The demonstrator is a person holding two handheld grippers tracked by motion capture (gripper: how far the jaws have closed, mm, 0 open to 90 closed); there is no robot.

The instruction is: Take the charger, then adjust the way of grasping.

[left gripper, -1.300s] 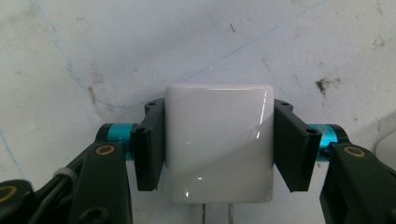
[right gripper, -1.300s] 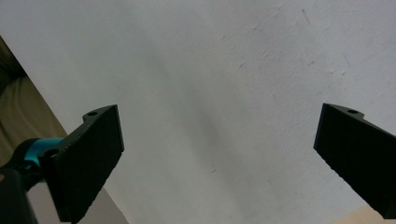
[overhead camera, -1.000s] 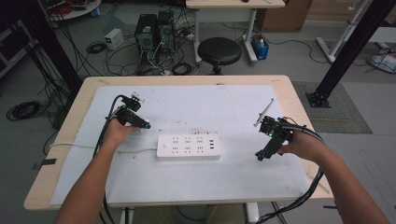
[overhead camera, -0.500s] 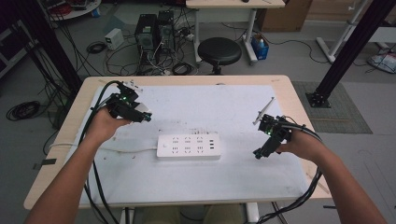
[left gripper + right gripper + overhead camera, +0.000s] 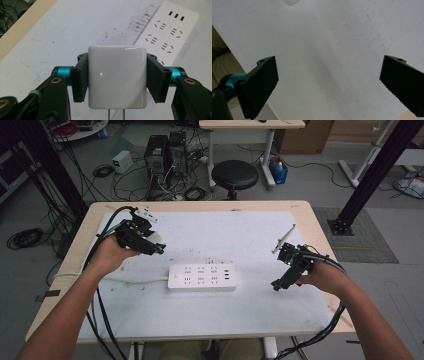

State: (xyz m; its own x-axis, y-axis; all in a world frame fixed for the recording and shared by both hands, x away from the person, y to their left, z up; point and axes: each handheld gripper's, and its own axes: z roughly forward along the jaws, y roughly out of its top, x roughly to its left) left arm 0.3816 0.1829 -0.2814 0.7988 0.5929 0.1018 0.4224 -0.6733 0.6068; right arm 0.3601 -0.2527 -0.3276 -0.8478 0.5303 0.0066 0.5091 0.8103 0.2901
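A white square plug adapter (image 5: 117,76) sits clamped between the pads of my left gripper (image 5: 117,77), its two metal prongs showing below it. In the high view that left gripper (image 5: 155,245) hangs above the table's left half, up and left of the white power strip (image 5: 201,277). The power strip (image 5: 166,32) lies flat on the white mat with several sockets and three small ports. My right gripper (image 5: 280,282) rests low over the mat at the right, jaws spread wide with nothing between them (image 5: 328,82).
The white mat (image 5: 225,235) covers most of the wooden table (image 5: 320,225). A thin white strip (image 5: 283,239) lies near the right edge. The strip's cord (image 5: 125,280) runs left off the table. A stool and computer gear stand on the floor behind.
My left hand rose off the mat and moved back and to the left, carrying the white adapter. The right hand stayed put.
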